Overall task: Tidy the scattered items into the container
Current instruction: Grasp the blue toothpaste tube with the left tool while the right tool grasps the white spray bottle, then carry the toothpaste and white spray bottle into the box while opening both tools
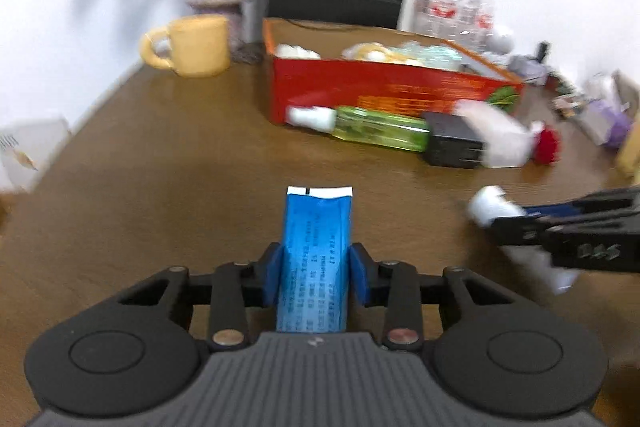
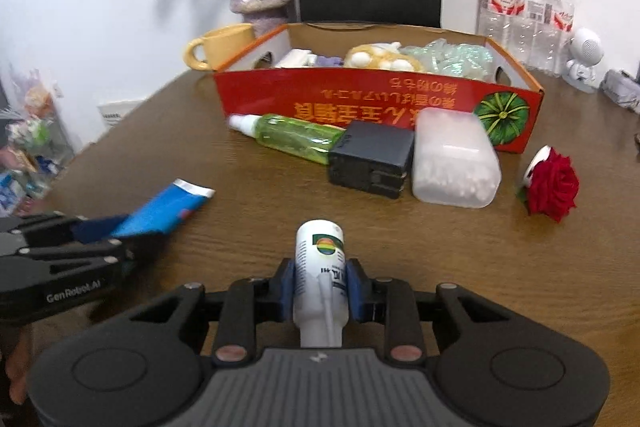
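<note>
At six o'clock of the left wrist view, left tool [image 1: 317, 267] clamps a blue tube [image 1: 316, 247]; right tool [image 2: 321, 283] clamps a white bottle [image 2: 320, 267]. Red box [image 2: 360, 99] sits on the counter [image 2: 440, 247] at twelve o'clock.

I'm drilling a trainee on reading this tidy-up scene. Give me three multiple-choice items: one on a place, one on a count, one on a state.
1. Where does the green bottle lie?
A. inside the box
B. on the table before the box
C. in the mug

2. How many water bottles stand by the wall?
A. one
B. three
C. six

3. What does the right gripper hold?
A. nothing
B. the red rose
C. a white bottle

Key: B, the green bottle lies outside the red box; B, three water bottles show; C, the right gripper clamps the white bottle.
</note>
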`<control>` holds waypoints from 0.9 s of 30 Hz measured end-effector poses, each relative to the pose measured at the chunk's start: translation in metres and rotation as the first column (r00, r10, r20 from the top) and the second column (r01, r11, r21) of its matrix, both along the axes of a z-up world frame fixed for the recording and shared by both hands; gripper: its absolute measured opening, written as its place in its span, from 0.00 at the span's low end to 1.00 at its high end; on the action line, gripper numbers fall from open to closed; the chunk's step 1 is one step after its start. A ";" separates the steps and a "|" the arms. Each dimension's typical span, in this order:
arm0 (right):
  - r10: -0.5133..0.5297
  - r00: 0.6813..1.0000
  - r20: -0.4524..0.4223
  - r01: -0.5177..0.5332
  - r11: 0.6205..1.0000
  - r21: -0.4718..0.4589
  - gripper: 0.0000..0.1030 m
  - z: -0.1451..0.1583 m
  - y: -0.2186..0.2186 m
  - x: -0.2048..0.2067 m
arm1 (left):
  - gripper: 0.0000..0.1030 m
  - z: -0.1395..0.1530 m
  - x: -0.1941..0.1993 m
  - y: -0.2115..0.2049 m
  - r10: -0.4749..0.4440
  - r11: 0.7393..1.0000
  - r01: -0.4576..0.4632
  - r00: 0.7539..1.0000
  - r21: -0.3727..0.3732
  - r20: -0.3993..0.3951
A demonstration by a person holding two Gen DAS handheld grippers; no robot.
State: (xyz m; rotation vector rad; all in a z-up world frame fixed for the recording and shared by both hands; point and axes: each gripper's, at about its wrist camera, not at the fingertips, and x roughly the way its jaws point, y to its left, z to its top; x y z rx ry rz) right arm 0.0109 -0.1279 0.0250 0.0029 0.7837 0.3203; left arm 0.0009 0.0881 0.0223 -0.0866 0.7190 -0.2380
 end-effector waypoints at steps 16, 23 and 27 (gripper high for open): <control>-0.238 0.969 0.070 0.236 0.971 0.032 0.25 0.100 -0.084 0.208 | 0.35 0.089 0.286 -0.058 -0.046 0.988 0.021 0.986 -0.155 -0.159; -0.277 0.957 -0.083 0.268 0.958 -0.097 0.26 0.043 -0.084 0.266 | 0.36 0.038 0.337 -0.054 0.059 0.981 -0.111 0.952 -0.161 -0.299; -0.258 0.959 -0.118 0.246 0.963 -0.107 0.44 0.041 -0.083 0.257 | 0.56 0.057 0.316 -0.037 -0.041 0.934 -0.054 0.966 -0.354 -0.256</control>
